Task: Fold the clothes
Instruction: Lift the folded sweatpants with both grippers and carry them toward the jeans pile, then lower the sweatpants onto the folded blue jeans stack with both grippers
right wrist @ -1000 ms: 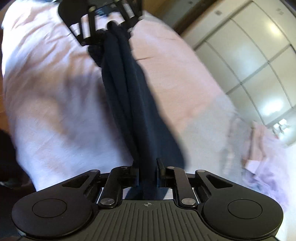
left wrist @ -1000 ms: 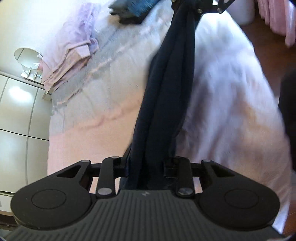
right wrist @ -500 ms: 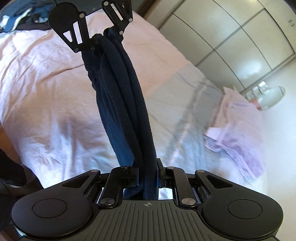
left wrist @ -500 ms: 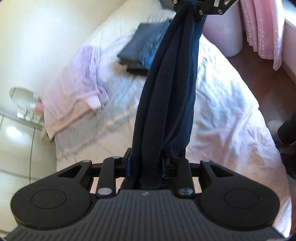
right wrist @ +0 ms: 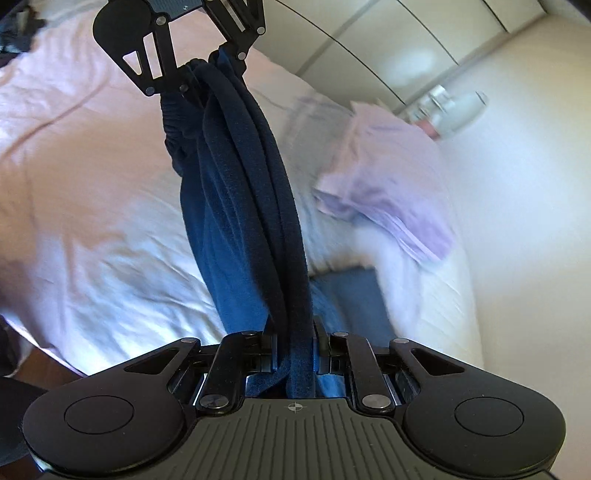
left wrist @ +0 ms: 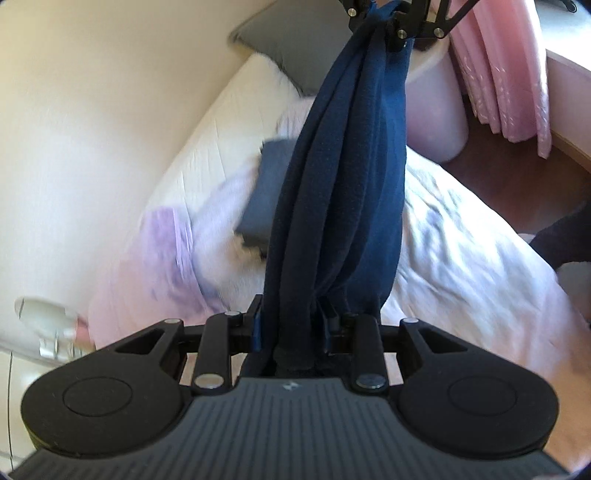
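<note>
A dark blue garment [left wrist: 340, 192] hangs bunched into a rope between the two claws, running up the middle of both frames above the bed [left wrist: 461, 236]. The left claw [left wrist: 291, 328] is clamped on one end at the bottom centre; the right claw [right wrist: 293, 347] is clamped on the other. Lilac clothes [right wrist: 391, 177] lie on the bed at the right, with a folded blue piece [left wrist: 267, 192] nearby.

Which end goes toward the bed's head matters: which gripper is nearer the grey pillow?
Right. The right gripper hangs close beside the grey pillow; the left gripper holds the other end of the navy garment, farther down the bed.
</note>
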A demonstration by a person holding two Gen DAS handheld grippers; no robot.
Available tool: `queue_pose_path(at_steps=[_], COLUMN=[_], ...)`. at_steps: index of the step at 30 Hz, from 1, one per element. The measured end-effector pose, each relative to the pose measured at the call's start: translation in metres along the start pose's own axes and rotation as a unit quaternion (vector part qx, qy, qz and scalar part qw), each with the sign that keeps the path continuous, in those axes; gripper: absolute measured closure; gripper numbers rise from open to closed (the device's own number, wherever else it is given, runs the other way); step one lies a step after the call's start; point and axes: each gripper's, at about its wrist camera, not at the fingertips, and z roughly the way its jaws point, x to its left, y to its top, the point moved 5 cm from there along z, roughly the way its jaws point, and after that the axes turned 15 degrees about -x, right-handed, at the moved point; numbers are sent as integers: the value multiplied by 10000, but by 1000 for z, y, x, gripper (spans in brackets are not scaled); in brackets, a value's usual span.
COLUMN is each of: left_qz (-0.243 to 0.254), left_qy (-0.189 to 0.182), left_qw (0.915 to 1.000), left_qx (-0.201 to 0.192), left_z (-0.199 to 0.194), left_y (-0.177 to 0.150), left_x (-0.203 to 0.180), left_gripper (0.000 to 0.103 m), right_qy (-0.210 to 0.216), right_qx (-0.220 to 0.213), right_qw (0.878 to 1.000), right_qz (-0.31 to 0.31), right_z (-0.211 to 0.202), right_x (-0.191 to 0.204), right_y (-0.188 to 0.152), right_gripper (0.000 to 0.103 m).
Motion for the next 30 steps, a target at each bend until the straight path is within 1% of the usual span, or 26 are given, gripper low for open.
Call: queue_pose_path(at_steps=[4,7,10,12,13,15,16,17,19,22,23,25,27,28,29,30], left_qz=[161,105,191,309,303,291,284,257,204,211,249,326,404,502,698,894], left_qy=[135,323,540,867,1055,1431,1612,1557,1441,786,757,699,644,718,762,806], left_qw=[9996,9993,9982,9956,9938,9891,9864,9874,9893,9955,9956,9958,9959,9955,9943,9926], left_qx=[-162,-167,-151,-146,-151,-160,-162,-70,115,489,488,488,483,369,250,130], left_z=[61,114,176,217,237,277,298,322,370,430,432,436,440,435,437,437], left_y=[31,51,64,69,68,64,62,50,27,-14,-20,-32,-43,-42,-37,-32], left_x=[39,78,119,148,156,171,178,164,137,62,51,30,9,11,17,22], left_gripper=[77,77,77,80,85,85,85,86,96,96,93,93,75,60,49,42], right_qy=[-276,-422,-572,-744,-863,-1159,-1251,-1211,-1068,-854,-783,-640,-497,-425,-472,-547], right_qx=[58,33,-33,-85,-114,-148,-154,-145,-123,-90,-78,-56,-34,-22,-37,-47], right_qw=[9996,9991,9983,9969,9957,9920,9909,9915,9935,9959,9966,9978,9987,9991,9989,9983], right_qz=[18,-13,-118,-238,-316,-479,-477,-446,-381,-284,-252,-187,-122,-90,59,173], right_z=[11,34,67,94,108,139,151,161,180,208,218,236,255,264,262,258], right_x=[-60,-119,-181,-220,-239,-266,-272,-266,-249,-223,-214,-197,-179,-171,-171,-175], right_y=[-31,-58,-85,-103,-112,-133,-146,-158,-181,-217,-228,-252,-276,-287,-289,-287], right_gripper=[89,89,89,89,89,89,89,89,89,89,89,89,89,89,89,89])
